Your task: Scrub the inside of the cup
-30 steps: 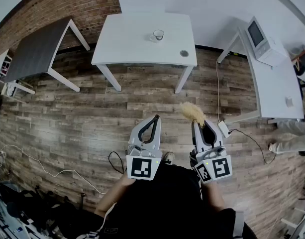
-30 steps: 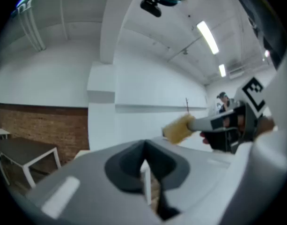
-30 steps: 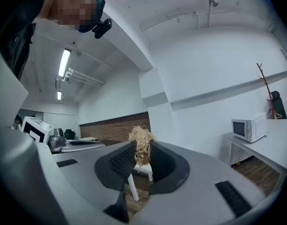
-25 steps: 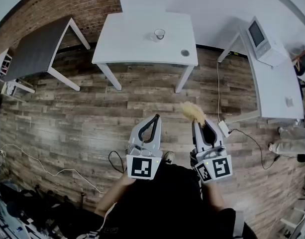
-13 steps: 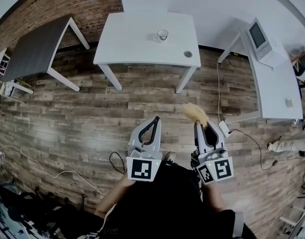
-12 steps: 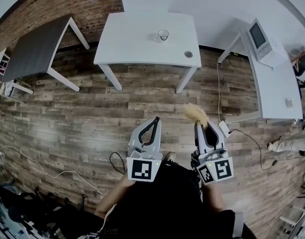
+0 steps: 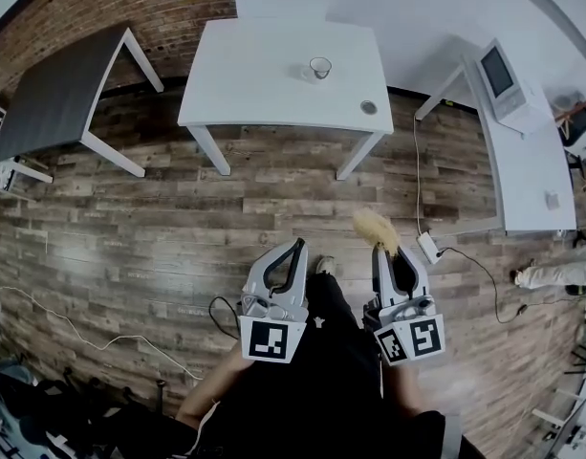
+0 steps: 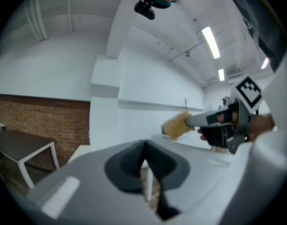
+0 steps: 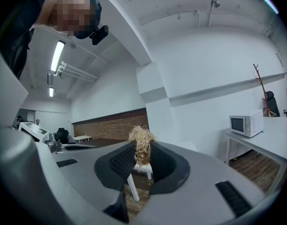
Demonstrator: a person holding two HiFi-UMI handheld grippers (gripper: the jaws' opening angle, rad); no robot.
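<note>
Currently, head view: cup [image 7: 318, 68] upright on the white counter [image 7: 264, 89], well apart across the wooden floor [image 7: 130, 228]. Left gripper view: left gripper [image 8: 144, 150] closed, empty. Right gripper view: right gripper [image 9: 142, 159] clamped on a straw-coloured scrubber [image 9: 141, 142]. Step, judged: approach; next, reach the counter and steady the cup.

The left gripper [image 8: 144, 149] has its fingers [image 8: 124, 165] pressed together, empty. To its right, the right gripper [image 8: 192, 121] clamps a tan scrubber [image 8: 177, 125].

Bright even light from ceiling strips [image 8: 209, 41], heavy fisheye bending, dark corners, blurred foreground
</note>
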